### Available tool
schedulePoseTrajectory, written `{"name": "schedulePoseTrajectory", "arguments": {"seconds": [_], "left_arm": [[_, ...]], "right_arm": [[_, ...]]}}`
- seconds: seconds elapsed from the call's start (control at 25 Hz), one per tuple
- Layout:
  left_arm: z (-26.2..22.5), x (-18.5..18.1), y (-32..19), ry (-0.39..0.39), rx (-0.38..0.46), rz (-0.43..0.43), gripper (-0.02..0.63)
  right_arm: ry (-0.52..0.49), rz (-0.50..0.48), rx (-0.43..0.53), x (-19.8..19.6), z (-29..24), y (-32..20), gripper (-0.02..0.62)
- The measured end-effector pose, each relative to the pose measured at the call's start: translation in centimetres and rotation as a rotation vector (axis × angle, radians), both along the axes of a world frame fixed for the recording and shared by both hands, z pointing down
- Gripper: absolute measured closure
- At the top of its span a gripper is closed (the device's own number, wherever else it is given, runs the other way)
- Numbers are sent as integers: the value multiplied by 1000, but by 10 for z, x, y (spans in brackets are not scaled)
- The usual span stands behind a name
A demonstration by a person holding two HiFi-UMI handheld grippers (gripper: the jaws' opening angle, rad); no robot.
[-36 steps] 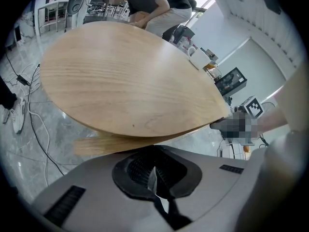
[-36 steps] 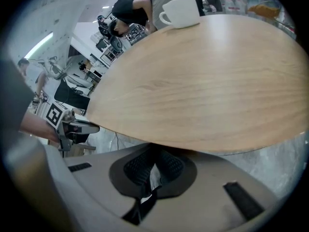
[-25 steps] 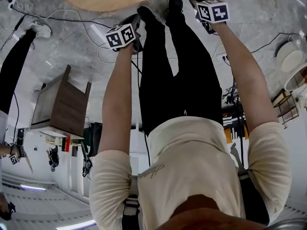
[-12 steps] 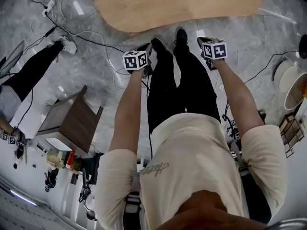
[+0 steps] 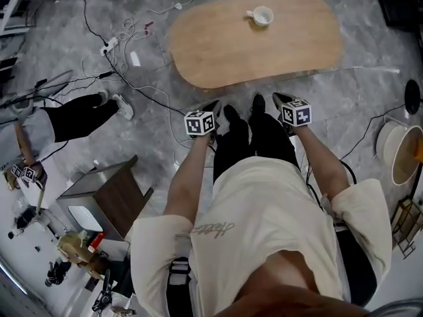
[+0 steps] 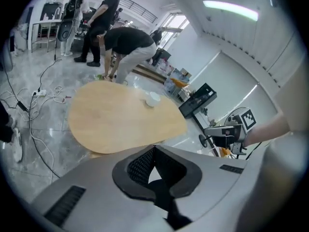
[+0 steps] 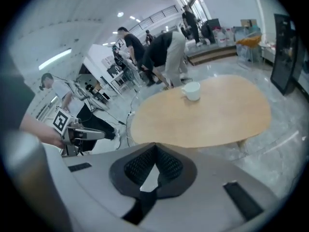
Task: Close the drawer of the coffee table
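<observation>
The oval wooden coffee table [image 5: 254, 38] stands on the grey floor just past my feet, with a white cup [image 5: 262, 16] near its far edge. No drawer shows in any view; only the tabletop [image 6: 120, 122] [image 7: 207, 112] and a bit of leg are visible. My left gripper [image 5: 212, 105] hangs short of the table's near edge, jaws shut on nothing. My right gripper [image 5: 278, 98] is level with it to the right, also shut and empty. Each gripper view shows its own tips [image 6: 154, 148] [image 7: 155, 146] meeting, and the cup [image 6: 152, 99] [image 7: 192, 91] beyond.
Cables and a power strip [image 5: 109, 45] trail over the floor left of the table. A person [image 5: 79, 114] is at far left by a brown cabinet [image 5: 112, 197]. A white round tub [image 5: 396, 152] sits at right. Other people [image 7: 166, 47] bend behind the table.
The head view has swung up, so the whole tabletop and the cup now show. Both grippers sit lower in the frame and stay shut, still short of the table.
</observation>
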State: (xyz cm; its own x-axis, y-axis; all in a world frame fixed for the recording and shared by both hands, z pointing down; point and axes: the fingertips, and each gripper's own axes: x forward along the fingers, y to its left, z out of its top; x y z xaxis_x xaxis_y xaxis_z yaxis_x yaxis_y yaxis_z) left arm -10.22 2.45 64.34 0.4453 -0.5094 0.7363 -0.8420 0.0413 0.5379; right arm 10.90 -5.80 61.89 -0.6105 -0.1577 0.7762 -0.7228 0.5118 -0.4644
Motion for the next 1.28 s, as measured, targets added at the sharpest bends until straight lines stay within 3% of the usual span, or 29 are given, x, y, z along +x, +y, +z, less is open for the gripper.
{"name": "schedulePoseTrajectory", "arguments": {"seconds": [0.12,0.32,0.52,0.72,0.88,1.04,1.28], "left_arm": [[-41,-8,-7,-19,76,-37,601],[-129,-29,-33,-42,273,-118,601],[-228,-43,-56,-74,499,-116,601],[-315,-50,-74,-129,680,-87,601],[-374,-51,-72,-163,799,-46,601],[-421,-51,-67,-253,881,-9,601],[-479,-33,-78,-365,985,44,601]], "right_arm": [[-46,1,99,-7,-46,-15,600],[-124,-14,251,-26,-123,-41,600],[-224,-75,473,-65,-217,-56,600],[-371,-77,549,-97,-298,-60,601],[-432,-66,617,-102,-350,-50,601],[-493,-92,708,-103,-399,-41,601],[-591,-216,741,-108,-446,-25,601]]}}
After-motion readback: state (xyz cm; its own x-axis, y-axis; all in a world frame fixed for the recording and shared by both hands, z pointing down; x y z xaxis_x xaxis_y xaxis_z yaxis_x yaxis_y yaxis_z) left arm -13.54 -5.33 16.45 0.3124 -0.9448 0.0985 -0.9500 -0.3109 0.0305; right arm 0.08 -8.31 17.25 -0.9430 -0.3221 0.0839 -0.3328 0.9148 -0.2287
